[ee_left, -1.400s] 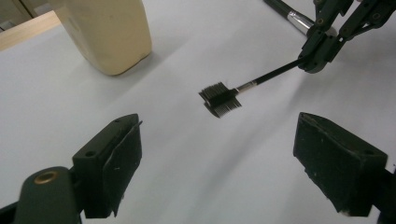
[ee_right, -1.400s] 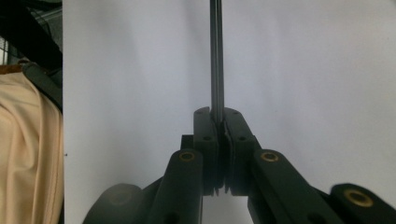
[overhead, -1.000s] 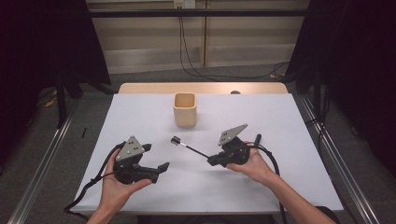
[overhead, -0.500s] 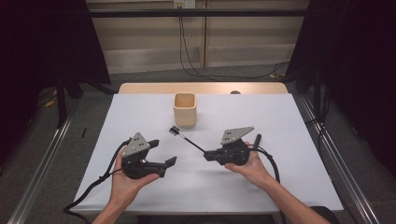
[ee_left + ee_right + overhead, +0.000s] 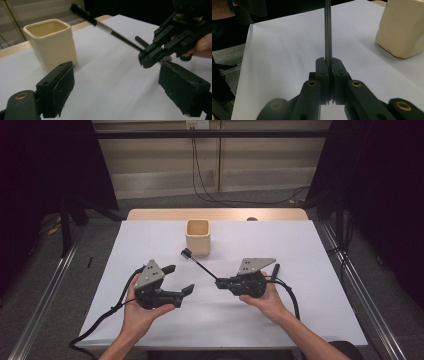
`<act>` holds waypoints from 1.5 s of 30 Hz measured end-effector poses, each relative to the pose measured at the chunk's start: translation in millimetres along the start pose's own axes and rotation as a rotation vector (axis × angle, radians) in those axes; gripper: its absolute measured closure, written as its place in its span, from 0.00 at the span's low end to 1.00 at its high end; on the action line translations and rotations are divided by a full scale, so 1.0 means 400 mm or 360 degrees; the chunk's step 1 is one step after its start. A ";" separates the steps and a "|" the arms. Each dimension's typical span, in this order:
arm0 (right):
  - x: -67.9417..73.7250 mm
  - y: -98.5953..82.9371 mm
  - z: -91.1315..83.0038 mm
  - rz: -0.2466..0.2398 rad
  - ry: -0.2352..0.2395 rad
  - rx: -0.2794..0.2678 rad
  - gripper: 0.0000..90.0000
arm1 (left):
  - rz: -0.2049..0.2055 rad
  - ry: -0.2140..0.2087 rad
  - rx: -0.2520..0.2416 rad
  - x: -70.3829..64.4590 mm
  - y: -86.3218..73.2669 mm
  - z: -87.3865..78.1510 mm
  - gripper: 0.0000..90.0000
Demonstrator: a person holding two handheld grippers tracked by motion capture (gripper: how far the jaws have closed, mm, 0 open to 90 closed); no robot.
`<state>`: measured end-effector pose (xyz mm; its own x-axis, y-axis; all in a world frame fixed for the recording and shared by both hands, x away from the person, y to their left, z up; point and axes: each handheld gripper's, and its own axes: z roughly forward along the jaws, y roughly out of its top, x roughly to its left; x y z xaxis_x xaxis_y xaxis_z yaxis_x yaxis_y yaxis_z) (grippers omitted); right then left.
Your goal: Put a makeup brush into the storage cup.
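The white-covered table [image 5: 310, 250] takes up most of the floor space here, with a strip of bare wood tabletop [image 5: 150, 214] showing along its far edge at twelve o'clock. Dark curtains hang at nine and three o'clock, a pale panelled wall stands beyond, and black cables run down it to the grey floor. Metal rails run along both sides of the table.

On the table, just past its middle toward twelve o'clock, stands a cream square cup [image 5: 198, 236], upright. From the high view and the left gripper view its inside looks bare as far as the walls can be seen; the bottom is not clearly visible.

The person's left gripper [image 5: 178, 279] sits at about seven o'clock from the cup, held in the left hand, its jaws spread wide with nothing between them. The right gripper [image 5: 219, 283] is at about five o'clock from the cup, jaws pressed together on the lower end of a thin black brush wand [image 5: 202, 265]. The wand slants up from the jaws toward eleven o'clock, its bristled tip [image 5: 186, 253] just beside the cup's near left corner; whether it touches the cup I cannot tell.
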<state>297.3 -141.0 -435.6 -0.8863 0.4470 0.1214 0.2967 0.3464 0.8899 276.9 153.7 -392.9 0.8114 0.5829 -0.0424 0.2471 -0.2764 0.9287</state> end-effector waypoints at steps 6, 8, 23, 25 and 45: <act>0.000 0.004 -0.009 0.0001 -0.0023 -0.0066 0.96 | -0.0049 -0.0029 -0.0059 0.008 0.018 0.027 0.19; -0.001 0.004 -0.011 -0.0001 -0.0023 -0.0080 0.96 | -0.0046 -0.0022 -0.0052 0.008 0.020 0.035 0.20; -0.003 0.006 -0.022 -0.0007 -0.0027 -0.0134 0.96 | -0.0031 -0.0059 -0.0107 0.000 0.052 0.081 0.36; -0.002 0.004 -0.017 -0.0009 -0.0022 -0.0125 0.96 | -0.0039 -0.0058 -0.0102 0.004 0.050 0.086 0.36; 0.002 -0.008 0.001 -0.0013 0.0008 -0.0093 0.96 | -0.0232 -0.0150 -0.0111 0.012 0.047 0.100 0.75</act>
<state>295.8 -141.6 -438.5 -0.8903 0.4403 0.1158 0.2681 0.3014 0.9150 306.6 121.0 -390.5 0.8165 0.5378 -0.2100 0.3314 -0.1387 0.9332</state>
